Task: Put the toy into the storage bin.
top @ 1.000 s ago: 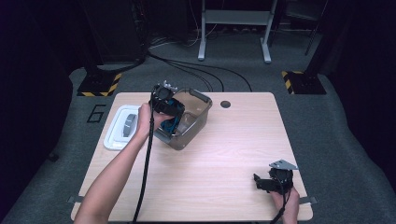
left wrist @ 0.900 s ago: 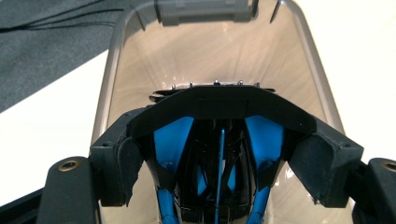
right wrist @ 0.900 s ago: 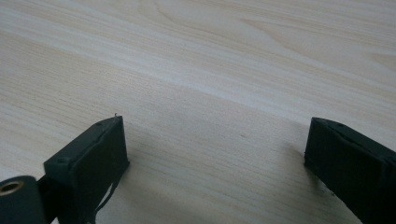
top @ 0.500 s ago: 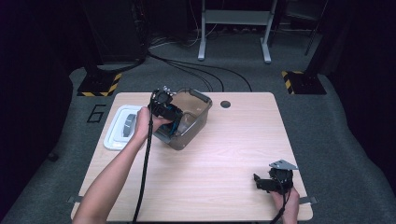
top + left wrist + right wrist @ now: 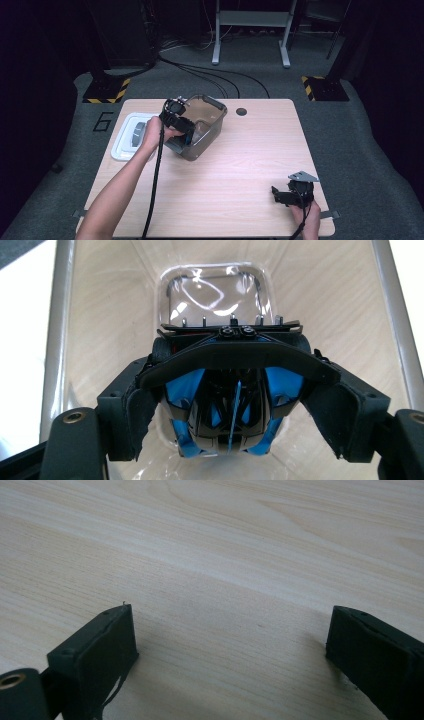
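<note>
Pale wooden table (image 5: 240,165) (grey carpet around); left jaws pinch toy car (image 5: 225,415), right jaws spread.

Glossy black-and-blue plastic toy car (image 5: 227,415), clear shiny plastic bin (image 5: 207,131) around it, matt pale wood-grain table (image 5: 250,165), white smooth plastic lid (image 5: 122,142) far left

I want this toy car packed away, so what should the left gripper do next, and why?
Probably lower it a little further, then open. The left gripper holds the black and blue toy car inside the clear bin, apparently above its floor.
</note>
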`<move>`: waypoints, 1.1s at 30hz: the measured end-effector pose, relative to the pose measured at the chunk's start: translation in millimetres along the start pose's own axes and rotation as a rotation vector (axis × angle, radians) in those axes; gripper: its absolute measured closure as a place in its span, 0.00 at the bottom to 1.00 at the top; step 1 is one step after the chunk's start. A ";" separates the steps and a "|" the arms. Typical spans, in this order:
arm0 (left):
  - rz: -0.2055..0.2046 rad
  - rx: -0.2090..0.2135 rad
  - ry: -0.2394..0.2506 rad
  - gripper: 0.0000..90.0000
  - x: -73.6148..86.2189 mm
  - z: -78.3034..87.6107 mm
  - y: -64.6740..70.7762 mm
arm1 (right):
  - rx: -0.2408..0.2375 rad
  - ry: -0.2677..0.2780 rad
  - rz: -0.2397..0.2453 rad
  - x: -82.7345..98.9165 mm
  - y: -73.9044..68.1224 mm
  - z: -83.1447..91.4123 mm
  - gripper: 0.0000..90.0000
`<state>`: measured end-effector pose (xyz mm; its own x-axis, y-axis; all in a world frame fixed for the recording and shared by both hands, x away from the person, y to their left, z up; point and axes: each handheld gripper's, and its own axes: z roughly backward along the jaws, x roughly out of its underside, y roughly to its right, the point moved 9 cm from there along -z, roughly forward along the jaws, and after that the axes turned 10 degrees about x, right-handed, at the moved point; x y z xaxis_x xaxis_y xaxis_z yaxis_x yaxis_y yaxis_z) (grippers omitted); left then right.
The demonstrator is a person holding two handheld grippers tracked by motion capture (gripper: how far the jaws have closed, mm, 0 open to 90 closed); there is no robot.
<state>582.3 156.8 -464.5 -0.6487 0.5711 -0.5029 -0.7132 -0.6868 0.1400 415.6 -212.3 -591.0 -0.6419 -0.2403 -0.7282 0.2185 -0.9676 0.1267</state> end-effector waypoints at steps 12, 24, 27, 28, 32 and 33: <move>-0.003 0.021 -0.055 0.27 11.8 -0.5 -0.7 | 0.000 0.000 0.000 0.0 0.0 0.0 0.06; 0.004 0.033 -0.078 0.28 19.8 6.3 -1.3 | 0.000 0.000 0.001 0.0 0.1 0.0 0.06; 0.006 0.034 -0.086 0.28 21.4 7.7 -1.7 | 0.000 0.000 0.001 0.0 0.0 0.0 0.06; 0.009 0.039 -0.098 0.27 23.0 9.0 -1.9 | 0.001 0.000 0.001 0.0 0.1 0.0 0.06; 0.011 0.046 -0.114 0.27 25.4 10.8 -2.2 | 0.001 0.000 0.001 0.0 0.0 0.0 0.06; 0.014 0.047 -0.115 0.27 25.8 11.0 -2.2 | 0.001 0.000 0.001 0.0 0.1 0.0 0.06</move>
<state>564.2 177.9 -468.4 -0.6829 0.6114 -0.3998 -0.7138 -0.6747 0.1875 415.7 -212.4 -591.0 -0.6418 -0.2413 -0.7279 0.2187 -0.9674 0.1279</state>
